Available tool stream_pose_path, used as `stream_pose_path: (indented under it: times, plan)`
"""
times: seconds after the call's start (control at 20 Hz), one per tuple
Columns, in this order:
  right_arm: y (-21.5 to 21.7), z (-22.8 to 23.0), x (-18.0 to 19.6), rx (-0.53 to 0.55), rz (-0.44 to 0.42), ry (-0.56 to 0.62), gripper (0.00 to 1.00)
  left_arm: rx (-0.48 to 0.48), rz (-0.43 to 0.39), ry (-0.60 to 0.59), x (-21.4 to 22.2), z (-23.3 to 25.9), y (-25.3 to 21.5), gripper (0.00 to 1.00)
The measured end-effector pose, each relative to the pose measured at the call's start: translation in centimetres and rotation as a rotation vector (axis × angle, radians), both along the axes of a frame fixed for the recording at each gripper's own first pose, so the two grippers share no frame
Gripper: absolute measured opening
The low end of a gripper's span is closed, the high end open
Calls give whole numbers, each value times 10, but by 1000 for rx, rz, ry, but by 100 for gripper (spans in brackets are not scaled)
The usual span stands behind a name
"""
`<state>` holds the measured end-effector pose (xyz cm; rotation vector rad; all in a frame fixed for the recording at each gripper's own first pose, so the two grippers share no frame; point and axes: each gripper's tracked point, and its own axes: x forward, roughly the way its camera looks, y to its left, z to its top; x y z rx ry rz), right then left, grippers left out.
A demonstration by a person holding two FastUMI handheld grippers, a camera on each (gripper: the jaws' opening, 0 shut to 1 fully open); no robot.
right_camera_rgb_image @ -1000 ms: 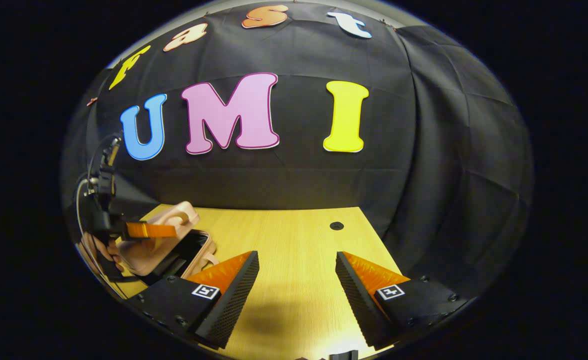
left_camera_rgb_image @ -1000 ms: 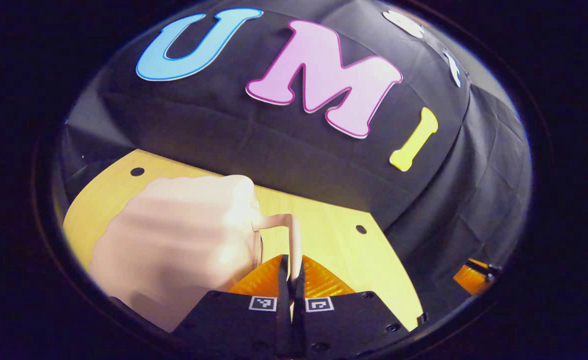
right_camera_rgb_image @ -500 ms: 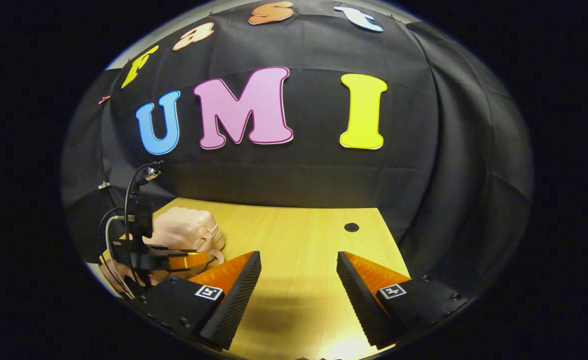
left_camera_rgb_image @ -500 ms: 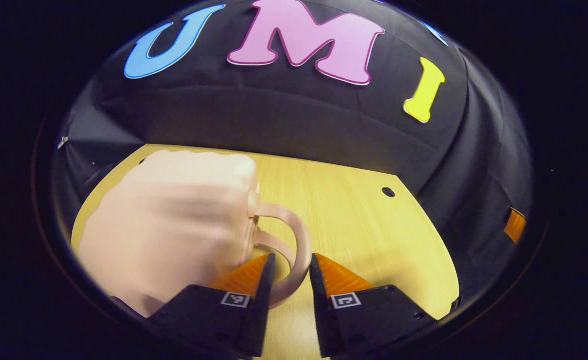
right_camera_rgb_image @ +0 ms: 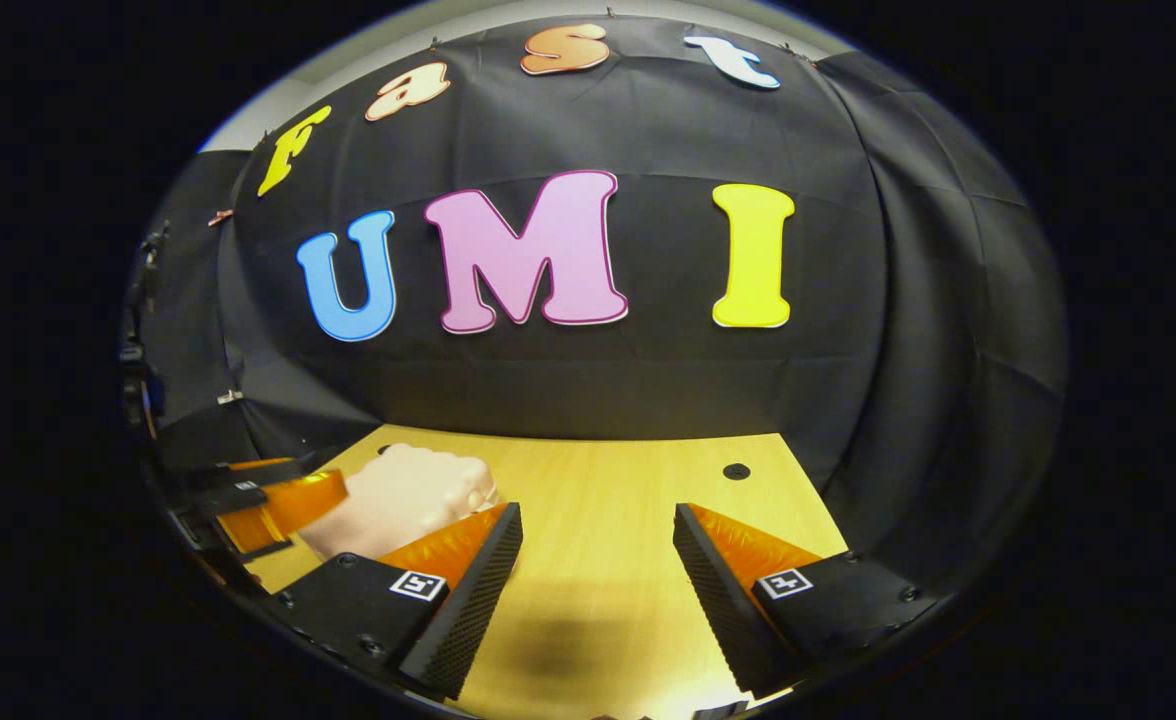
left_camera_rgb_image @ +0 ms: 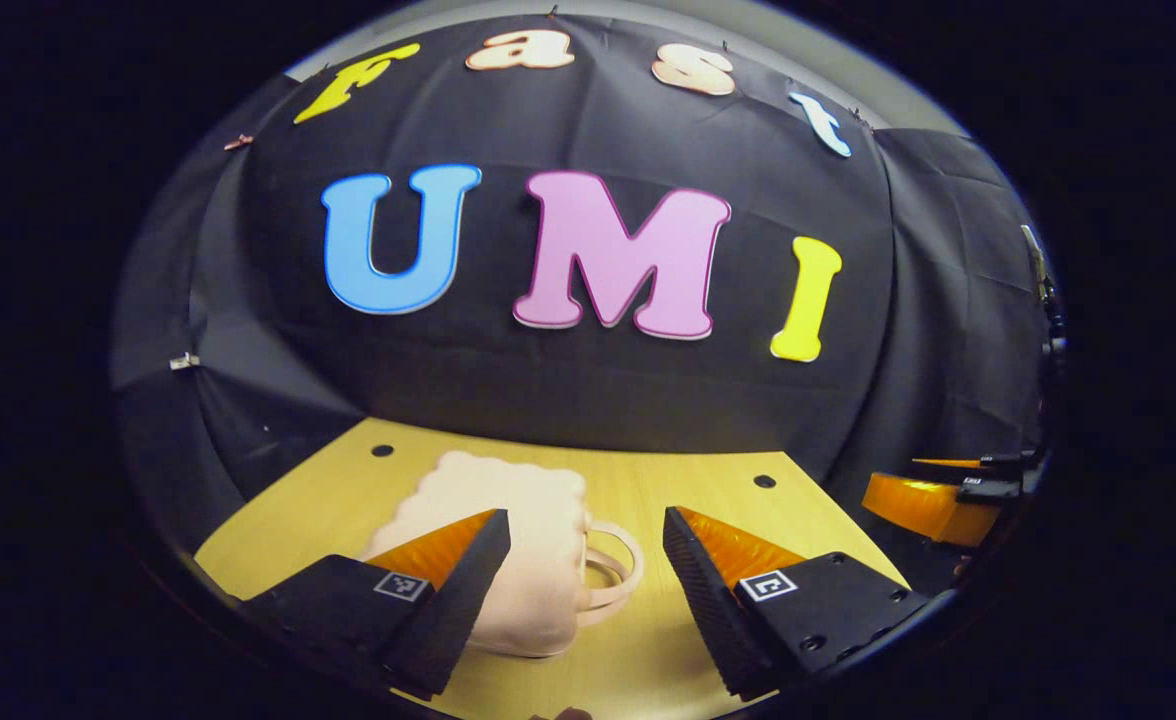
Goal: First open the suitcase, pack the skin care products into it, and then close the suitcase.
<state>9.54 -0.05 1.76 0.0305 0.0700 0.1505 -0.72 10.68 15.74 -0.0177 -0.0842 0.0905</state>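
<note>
A small pale pink suitcase (left_camera_rgb_image: 518,540) lies closed on the wooden table (left_camera_rgb_image: 708,500), its loop handle (left_camera_rgb_image: 613,575) pointing right in the left gripper view. My left gripper (left_camera_rgb_image: 585,565) is open just in front of it, with the handle lying between its fingers and untouched. In the right gripper view the suitcase (right_camera_rgb_image: 398,500) sits at the left, behind my right gripper's left finger. My right gripper (right_camera_rgb_image: 596,560) is open over bare table with nothing between its fingers. The left gripper (right_camera_rgb_image: 258,500) also appears at the left edge of the right gripper view, next to the suitcase.
The table (right_camera_rgb_image: 608,500) ends at the black cloth wall behind. Small dark holes (right_camera_rgb_image: 736,470) mark the tabletop near its back edge. The right gripper (left_camera_rgb_image: 933,500) appears at the right edge of the left gripper view.
The suitcase lid came down and the case now lies closed. My left gripper let go of the handle, opened wide and drew back. The right gripper stayed open and hardly moved.
</note>
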Motion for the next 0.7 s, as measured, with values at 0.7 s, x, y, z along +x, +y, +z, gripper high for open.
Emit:
stream_pose_path:
  times: [0.7]
  plan:
    - [78,13,-70,-27,23,-95,96,36,16,-77,-76,-7,55,96]
